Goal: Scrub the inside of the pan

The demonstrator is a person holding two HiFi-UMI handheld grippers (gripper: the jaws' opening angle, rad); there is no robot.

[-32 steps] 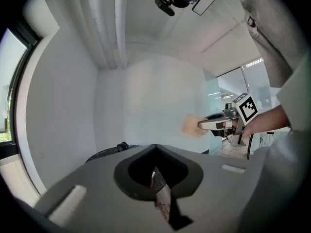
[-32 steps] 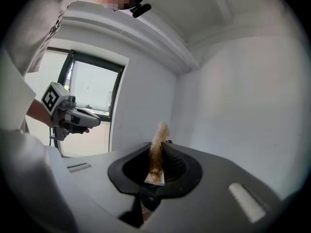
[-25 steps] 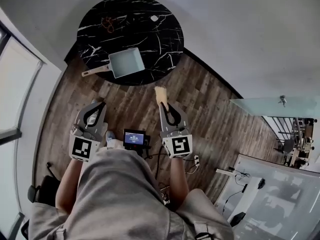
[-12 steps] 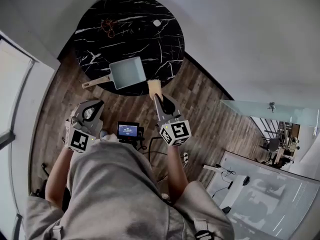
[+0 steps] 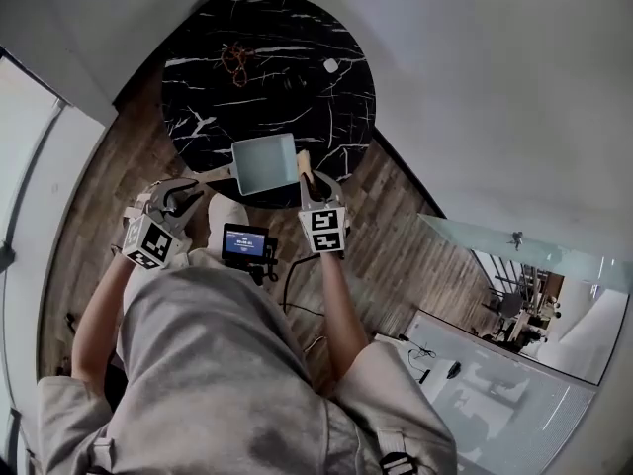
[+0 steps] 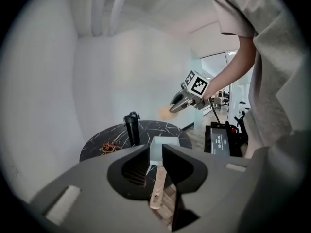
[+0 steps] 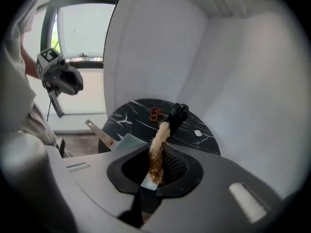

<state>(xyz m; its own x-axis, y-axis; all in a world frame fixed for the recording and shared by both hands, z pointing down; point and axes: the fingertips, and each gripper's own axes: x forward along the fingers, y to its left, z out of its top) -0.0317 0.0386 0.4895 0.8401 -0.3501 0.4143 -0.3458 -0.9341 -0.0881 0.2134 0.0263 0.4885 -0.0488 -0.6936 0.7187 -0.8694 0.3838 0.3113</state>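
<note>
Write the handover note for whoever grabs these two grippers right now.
Left gripper: open and empty, its jaws have just been opening. The pan's wooden handle lines up with the gap but is not gripped.
Right gripper: shut on the tan scrubber, which is at the pan's right edge. I cannot tell if it touches.
Pan: upright at the near edge of the black marble table.
Done: scrubber in hand.
Left to do: steady the handle, then scrub the inside.
</note>
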